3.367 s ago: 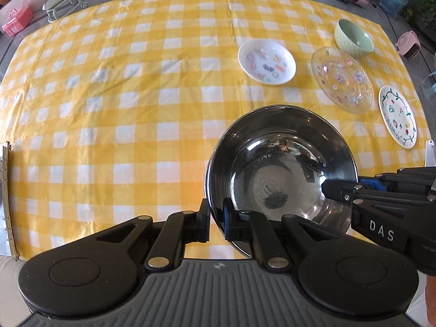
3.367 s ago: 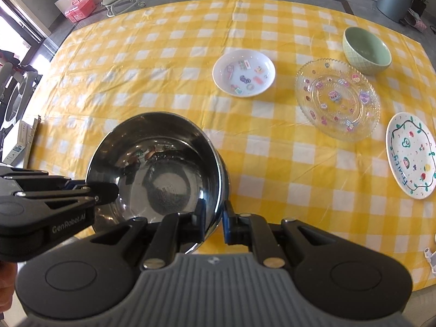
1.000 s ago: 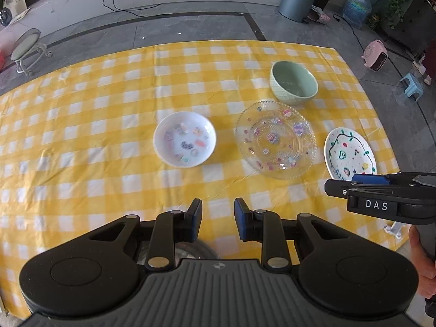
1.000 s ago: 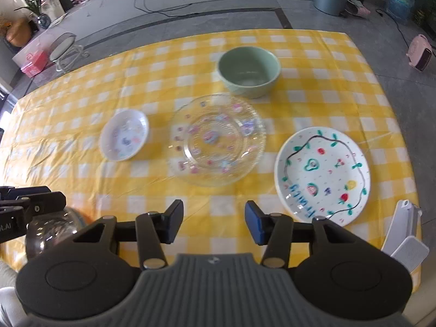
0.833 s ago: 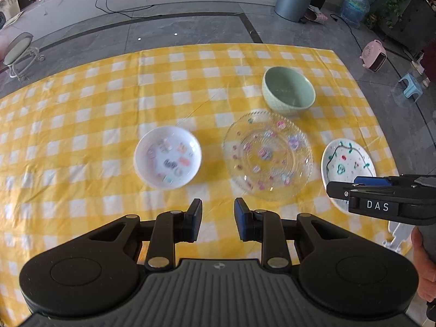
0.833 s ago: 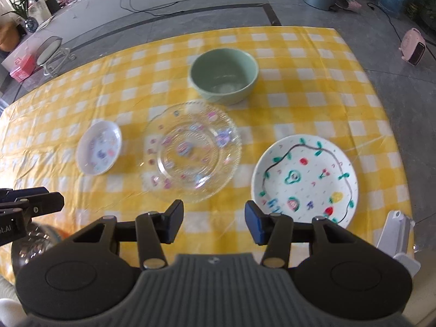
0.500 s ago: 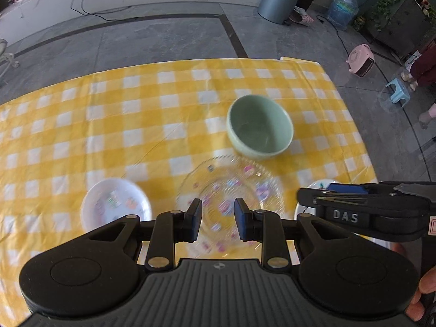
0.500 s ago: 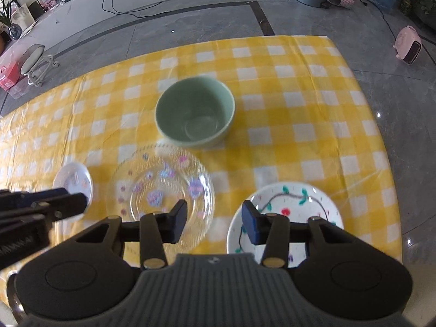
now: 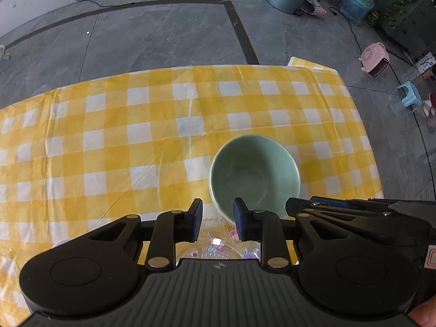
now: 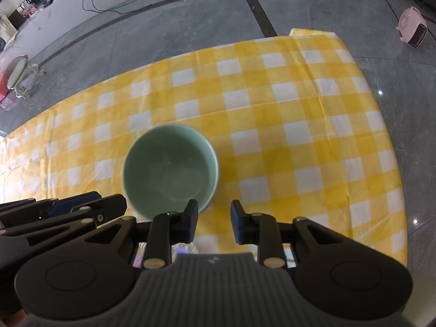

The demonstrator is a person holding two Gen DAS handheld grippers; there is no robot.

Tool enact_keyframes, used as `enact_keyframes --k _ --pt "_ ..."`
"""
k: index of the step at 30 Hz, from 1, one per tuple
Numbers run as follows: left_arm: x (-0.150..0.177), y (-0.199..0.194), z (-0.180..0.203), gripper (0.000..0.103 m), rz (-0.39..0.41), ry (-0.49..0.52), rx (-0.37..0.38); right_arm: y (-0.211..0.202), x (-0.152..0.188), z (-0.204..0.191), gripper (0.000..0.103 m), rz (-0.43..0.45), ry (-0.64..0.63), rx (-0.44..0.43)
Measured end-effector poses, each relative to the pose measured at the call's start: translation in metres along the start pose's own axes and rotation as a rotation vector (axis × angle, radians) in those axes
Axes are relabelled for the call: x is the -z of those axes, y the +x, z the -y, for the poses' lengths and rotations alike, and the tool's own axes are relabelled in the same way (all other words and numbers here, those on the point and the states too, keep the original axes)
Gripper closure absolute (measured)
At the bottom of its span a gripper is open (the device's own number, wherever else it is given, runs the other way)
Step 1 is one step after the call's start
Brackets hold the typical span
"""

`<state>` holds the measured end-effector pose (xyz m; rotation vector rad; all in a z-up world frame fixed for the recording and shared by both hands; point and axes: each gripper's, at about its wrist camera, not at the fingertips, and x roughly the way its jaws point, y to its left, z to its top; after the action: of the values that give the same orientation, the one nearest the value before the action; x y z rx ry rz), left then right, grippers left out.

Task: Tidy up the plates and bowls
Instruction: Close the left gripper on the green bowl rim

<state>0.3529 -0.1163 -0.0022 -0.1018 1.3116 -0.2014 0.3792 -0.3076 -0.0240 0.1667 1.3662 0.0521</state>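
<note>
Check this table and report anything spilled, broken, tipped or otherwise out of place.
Nothing stands out. The green bowl sits upright and empty on the yellow checked tablecloth, with no spill or visible crack. The cloth shows only fold creases. The glass plate is mostly hidden behind the left gripper.

A pale green bowl (image 9: 254,174) stands upright and empty on the yellow-and-white checked cloth of the bench (image 9: 109,136), near its far right corner, its round rim smooth and its inside glossy. Just nearer than the bowl lies a clear glass plate (image 9: 218,245) with small coloured motifs, flat on the cloth; only a strip of it shows. In the right wrist view the same bowl (image 10: 170,171) sits left of centre, slightly blurred.
</note>
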Motion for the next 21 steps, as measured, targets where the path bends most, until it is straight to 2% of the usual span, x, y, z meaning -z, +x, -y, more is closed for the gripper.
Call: enact_keyframes --k 6,12,18,21 --pt "-0.007 0.025 -0.003 0.082 -0.034 -0.011 -0.013 0.02 -0.012 -0.002 0.082 -0.023 -0.013 -0.004" --pt "-0.008 0.034 -0.009 0.092 -0.038 -0.032 0.016 0.034 -0.015 0.001 0.088 -0.04 -0.004 -0.009" --pt "-0.008 0.034 -0.012 0.093 -0.027 -0.042 0.028 0.042 -0.017 0.003 0.094 -0.041 0.011 -0.024" --pt "-0.007 0.034 -0.013 0.094 -0.011 -0.05 0.033 0.042 -0.015 0.001 0.094 -0.032 0.007 -0.019"
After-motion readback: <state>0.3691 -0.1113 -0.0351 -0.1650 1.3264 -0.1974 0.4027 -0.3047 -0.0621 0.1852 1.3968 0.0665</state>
